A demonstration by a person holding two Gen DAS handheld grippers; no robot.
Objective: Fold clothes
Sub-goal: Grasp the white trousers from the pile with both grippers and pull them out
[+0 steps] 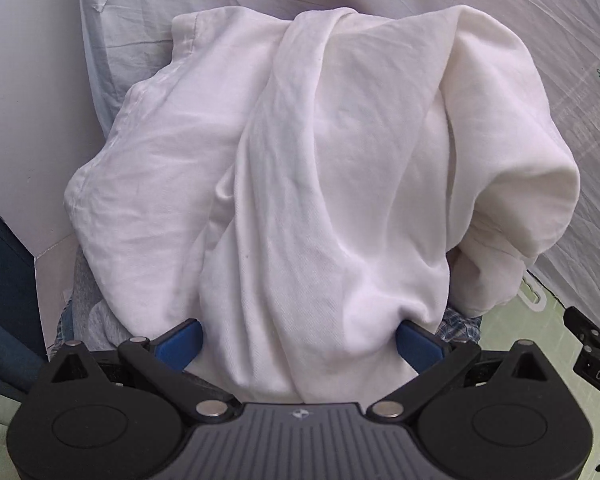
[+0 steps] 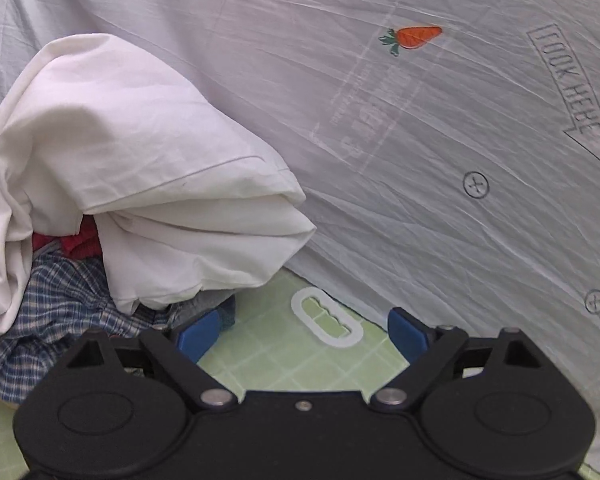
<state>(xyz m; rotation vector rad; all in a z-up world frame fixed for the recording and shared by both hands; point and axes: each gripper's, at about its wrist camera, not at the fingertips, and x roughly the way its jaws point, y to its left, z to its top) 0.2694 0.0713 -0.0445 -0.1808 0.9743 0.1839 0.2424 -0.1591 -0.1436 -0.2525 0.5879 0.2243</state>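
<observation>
Left gripper [image 1: 300,344] clamps bunched white garment [image 1: 320,152], lifting from pile; right gripper [image 2: 304,332] wide, empty, lower centre. Next: right grabs free edge, spreads flat.

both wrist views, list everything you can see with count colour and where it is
white garment: 1, white, heaped on the pile, bunched between the left jaws
checked shirt: 1, blue and white, under the white garment
red cloth: 1, red, tucked under the white garment
grey cloth: 1, grey, low on the pile's left in the left view
sheet: 1, pale grey, spread behind the pile
carrot print: 1, orange and green, on the sheet
mat: 1, light green grid, under the grippers
ring: 1, white, on the mat
left gripper: 1, black with blue pads, garment between the jaws
right gripper: 1, black with blue pads, jaws open, empty
</observation>
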